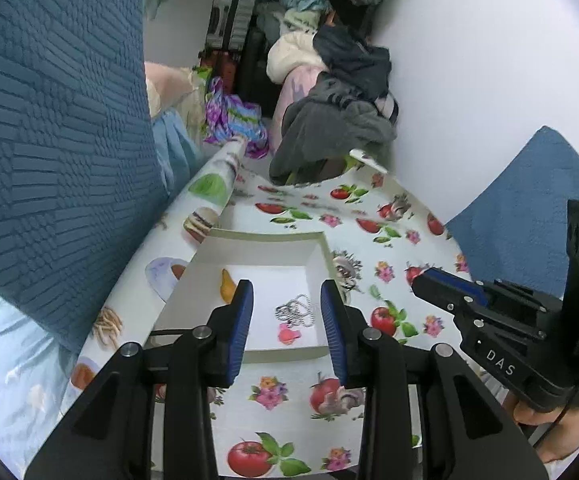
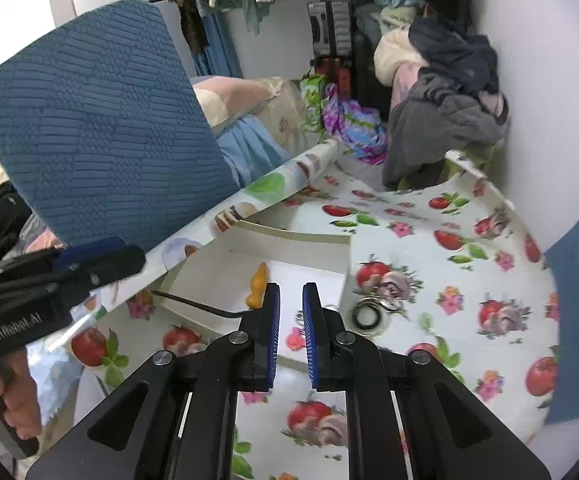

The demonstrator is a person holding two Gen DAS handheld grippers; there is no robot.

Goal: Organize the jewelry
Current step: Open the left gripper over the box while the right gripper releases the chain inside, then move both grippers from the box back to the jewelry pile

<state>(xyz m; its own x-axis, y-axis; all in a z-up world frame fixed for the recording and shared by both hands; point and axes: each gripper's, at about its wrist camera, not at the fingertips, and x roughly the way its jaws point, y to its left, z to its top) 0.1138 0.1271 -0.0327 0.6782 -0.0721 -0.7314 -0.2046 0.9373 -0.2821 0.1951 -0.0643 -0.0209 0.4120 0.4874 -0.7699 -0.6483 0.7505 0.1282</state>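
A shallow white box sits on the fruit-print tablecloth. Inside lie a silver ball chain with a pink pendant and an orange piece. My left gripper hovers above the box, open, with nothing between its blue pads. My right gripper is over the box's near edge, its jaws a narrow gap apart and empty. Dark and silver rings lie on the cloth just right of the box. Each gripper shows in the other's view: right, left.
A blue textured chair back stands close on the left, and another blue cushion on the right. Clothes are heaped beyond the table's far edge. A black cable crosses the box's left corner. A hand holds the left gripper.
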